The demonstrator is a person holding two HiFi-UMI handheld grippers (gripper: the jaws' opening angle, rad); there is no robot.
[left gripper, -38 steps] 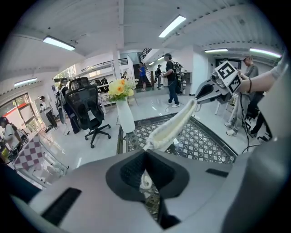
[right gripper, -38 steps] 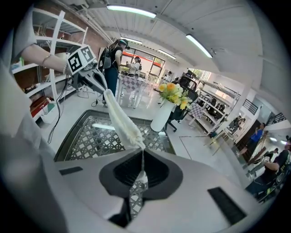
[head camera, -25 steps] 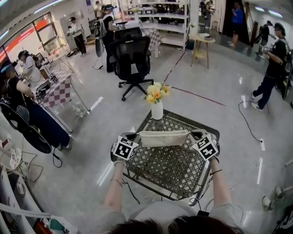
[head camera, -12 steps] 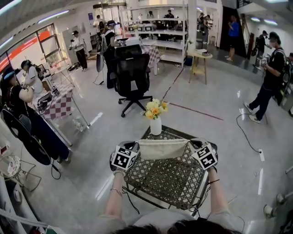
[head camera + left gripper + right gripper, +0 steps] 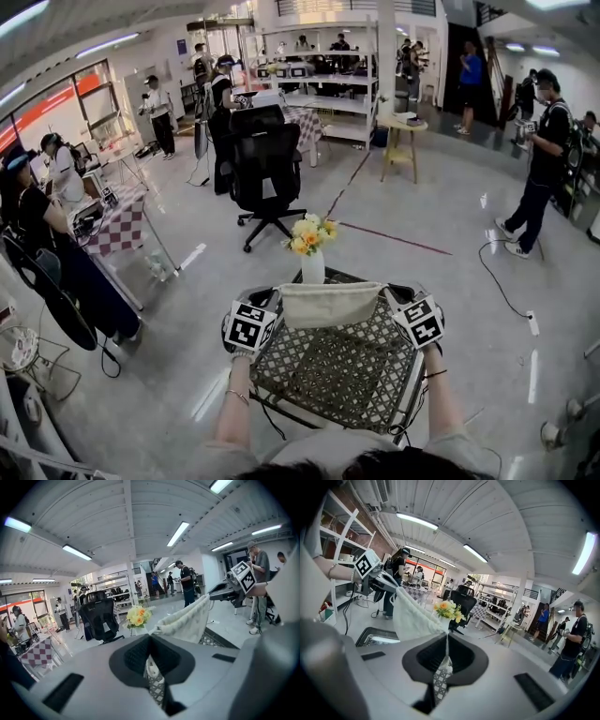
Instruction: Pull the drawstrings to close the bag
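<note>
A cream cloth drawstring bag (image 5: 333, 304) hangs stretched sideways above the metal lattice table (image 5: 349, 367). At the bag's left end, my left gripper (image 5: 271, 300) is shut on the drawstring. The right gripper (image 5: 393, 294) is shut on the drawstring at the opposite end. In the left gripper view the gathered bag corner (image 5: 186, 619) sits just past the shut jaws, and the cord (image 5: 150, 663) is pinched between them. The right gripper view shows a thin taut cord (image 5: 447, 645) running from the bag (image 5: 411, 617) into its shut jaws.
A white vase of yellow flowers (image 5: 310, 249) stands at the table's far edge, just behind the bag. A black office chair (image 5: 265, 169) is farther back on the floor. Several people, shelves and small tables stand around the room. A cable (image 5: 497, 277) lies on the floor at right.
The head view has tilted up, so the table and grippers sit lower in the picture. Both grippers still hold the bag taut, about the same distance apart.
</note>
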